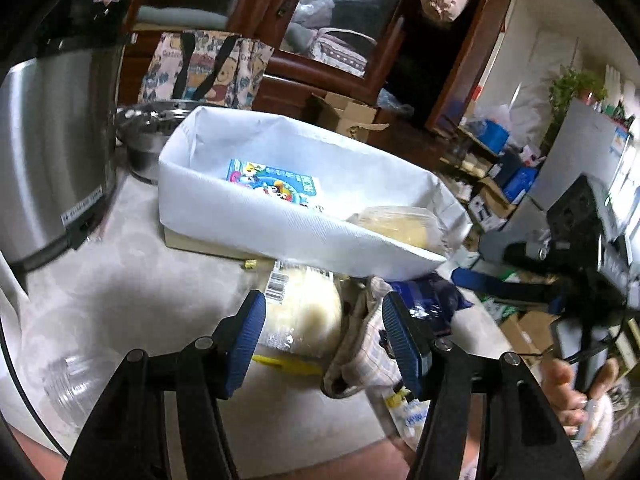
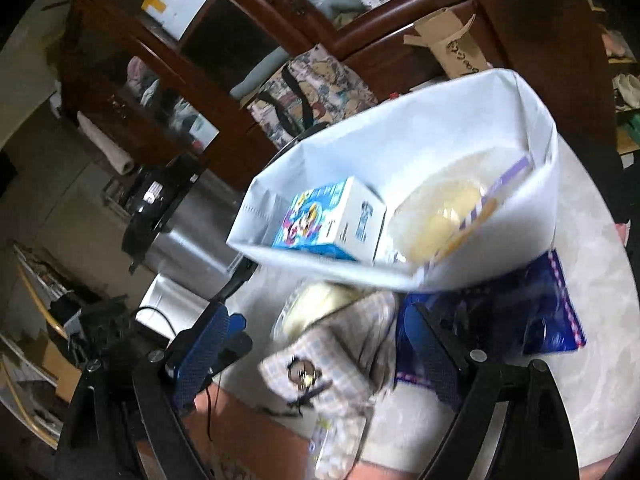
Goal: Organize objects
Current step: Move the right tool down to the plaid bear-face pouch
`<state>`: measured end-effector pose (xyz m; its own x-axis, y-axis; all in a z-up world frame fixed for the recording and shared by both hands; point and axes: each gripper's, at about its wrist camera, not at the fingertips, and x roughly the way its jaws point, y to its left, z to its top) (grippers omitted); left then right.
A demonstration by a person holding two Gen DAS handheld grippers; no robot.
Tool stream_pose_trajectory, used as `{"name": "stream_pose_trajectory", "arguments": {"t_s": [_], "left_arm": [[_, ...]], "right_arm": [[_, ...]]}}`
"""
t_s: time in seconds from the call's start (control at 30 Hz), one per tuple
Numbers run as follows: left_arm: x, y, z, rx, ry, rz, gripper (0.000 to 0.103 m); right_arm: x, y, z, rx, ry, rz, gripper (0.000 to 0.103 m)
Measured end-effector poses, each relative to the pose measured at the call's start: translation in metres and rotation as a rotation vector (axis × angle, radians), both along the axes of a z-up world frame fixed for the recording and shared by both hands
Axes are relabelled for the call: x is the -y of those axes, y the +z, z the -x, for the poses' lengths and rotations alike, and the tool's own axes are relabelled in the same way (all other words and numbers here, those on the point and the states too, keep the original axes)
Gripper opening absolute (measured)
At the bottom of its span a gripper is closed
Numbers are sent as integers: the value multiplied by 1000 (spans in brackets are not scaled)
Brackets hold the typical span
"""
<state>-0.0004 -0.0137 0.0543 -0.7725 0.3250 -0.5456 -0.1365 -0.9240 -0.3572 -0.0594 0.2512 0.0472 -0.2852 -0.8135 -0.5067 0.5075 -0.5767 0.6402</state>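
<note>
I am putting things into the white bin (image 1: 256,216), which fills the middle of both views. Two things look done: a bright cartoon box (image 2: 320,220) lies inside it, and a pale yellow bag (image 2: 436,216) sits next to the box. Three things are still out on the table, low in the frame, just in front of the bin: a clear pack of pale food (image 1: 304,312), a checked cloth pouch (image 2: 332,356) and a dark blue packet (image 2: 520,308) (it is on the right). My left gripper (image 1: 324,344) is open and holds nothing. My right gripper (image 2: 320,356) is open too, over the pouch.
</note>
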Motion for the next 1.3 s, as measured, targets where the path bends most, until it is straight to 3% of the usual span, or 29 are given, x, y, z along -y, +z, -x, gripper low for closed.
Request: {"name": "stream_pose_trajectory", "arguments": {"t_s": [0.07, 0.17, 0.27, 0.43, 0.63, 0.73, 0.87, 1.03, 1.3], "left_arm": [[5, 0, 1, 5, 6, -44, 59], [4, -3, 4, 30, 22, -30, 59], [-2, -5, 6, 50, 42, 14, 59], [1, -9, 9, 80, 54, -1, 59], [13, -12, 9, 95, 90, -73, 60], [12, -10, 9, 91, 98, -65, 60], [8, -11, 10, 94, 94, -54, 61], [5, -10, 11, 85, 86, -49, 61], [24, 5, -8, -62, 110, -177, 65]], "right_arm": [[1, 0, -6, -12, 24, 13, 91], [8, -1, -10, -18, 50, -10, 91], [17, -10, -11, -6, 57, -71, 91], [33, -28, -18, -12, 82, -204, 89], [46, -47, -21, 32, 130, -266, 78], [50, -54, -22, 41, 135, -291, 70], [51, -56, -21, 42, 134, -288, 62], [48, -53, -21, 37, 121, -269, 43], [32, -26, -27, -39, 96, -106, 39]]}}
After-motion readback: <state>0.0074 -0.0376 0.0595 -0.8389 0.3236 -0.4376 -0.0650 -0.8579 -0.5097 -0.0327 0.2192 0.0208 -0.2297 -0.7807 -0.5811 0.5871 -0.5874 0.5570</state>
